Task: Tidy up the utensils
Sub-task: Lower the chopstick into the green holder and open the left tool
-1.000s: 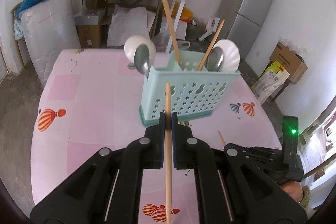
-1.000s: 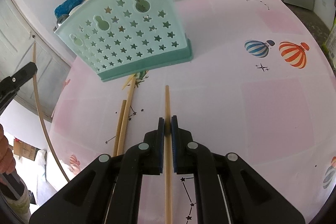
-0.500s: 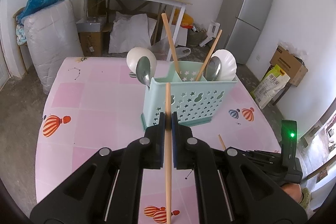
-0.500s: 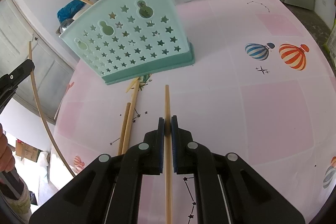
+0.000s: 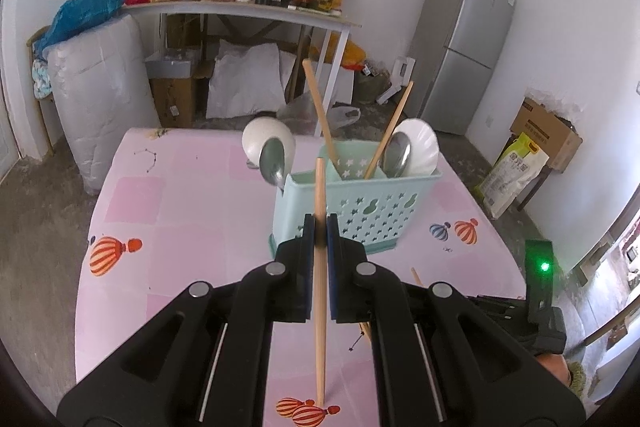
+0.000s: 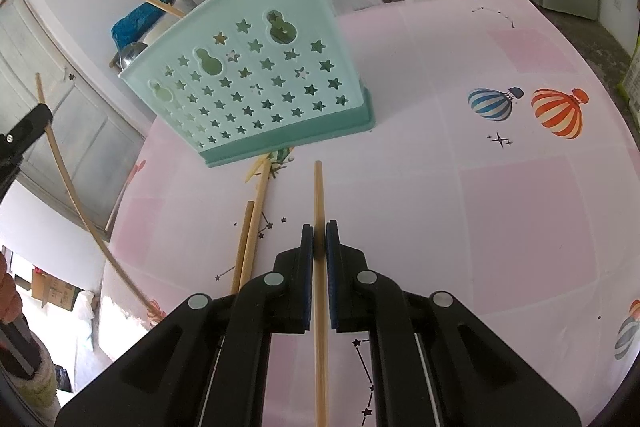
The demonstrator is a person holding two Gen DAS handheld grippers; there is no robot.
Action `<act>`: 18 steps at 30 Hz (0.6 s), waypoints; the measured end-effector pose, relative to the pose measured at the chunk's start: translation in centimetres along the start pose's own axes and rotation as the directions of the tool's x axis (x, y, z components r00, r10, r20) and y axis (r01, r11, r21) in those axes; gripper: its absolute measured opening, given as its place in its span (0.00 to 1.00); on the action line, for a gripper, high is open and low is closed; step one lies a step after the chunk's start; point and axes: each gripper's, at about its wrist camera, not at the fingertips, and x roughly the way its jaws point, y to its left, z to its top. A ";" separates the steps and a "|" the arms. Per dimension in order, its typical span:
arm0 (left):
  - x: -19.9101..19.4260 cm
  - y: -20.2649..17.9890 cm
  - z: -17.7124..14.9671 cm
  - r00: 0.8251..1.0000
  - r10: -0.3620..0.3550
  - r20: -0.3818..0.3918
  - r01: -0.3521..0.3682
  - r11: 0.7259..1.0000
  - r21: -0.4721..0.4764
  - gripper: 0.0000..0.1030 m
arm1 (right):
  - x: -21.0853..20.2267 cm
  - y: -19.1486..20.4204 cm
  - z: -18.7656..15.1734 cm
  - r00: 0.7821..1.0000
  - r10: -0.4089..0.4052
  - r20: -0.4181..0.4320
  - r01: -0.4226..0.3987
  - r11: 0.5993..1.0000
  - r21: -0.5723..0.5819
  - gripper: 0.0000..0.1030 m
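Note:
A mint utensil basket (image 5: 360, 203) with star holes stands on the pink table (image 5: 168, 227); two chopsticks, two metal spoons and two white ladles lean inside. My left gripper (image 5: 320, 227) is shut on a wooden chopstick (image 5: 320, 307) held lengthwise, short of the basket's front wall and above the table. In the right wrist view my right gripper (image 6: 319, 235) is shut on another chopstick (image 6: 319, 195), its tip aimed toward the basket (image 6: 256, 79). Two loose chopsticks (image 6: 252, 235) lie on the table left of it. The left gripper's chopstick (image 6: 72, 187) shows at the left edge.
The table edge runs near the basket's right side; beyond it stand a fridge (image 5: 464, 39), cardboard boxes (image 5: 548, 131) and a cluttered side table (image 5: 248, 15). Balloon prints mark the tablecloth. A person's hand (image 6: 8, 299) shows at the far left in the right wrist view.
My left gripper has risen and drawn back with its chopstick, so the basket looks smaller and lower in its view. The right gripper has stayed still.

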 end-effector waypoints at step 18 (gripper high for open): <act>-5.0 -1.3 4.6 0.982 -0.113 0.151 0.109 0.993 0.035 0.04 | -0.4 0.0 0.3 1.000 0.008 0.011 -0.008 1.000 -0.001 0.06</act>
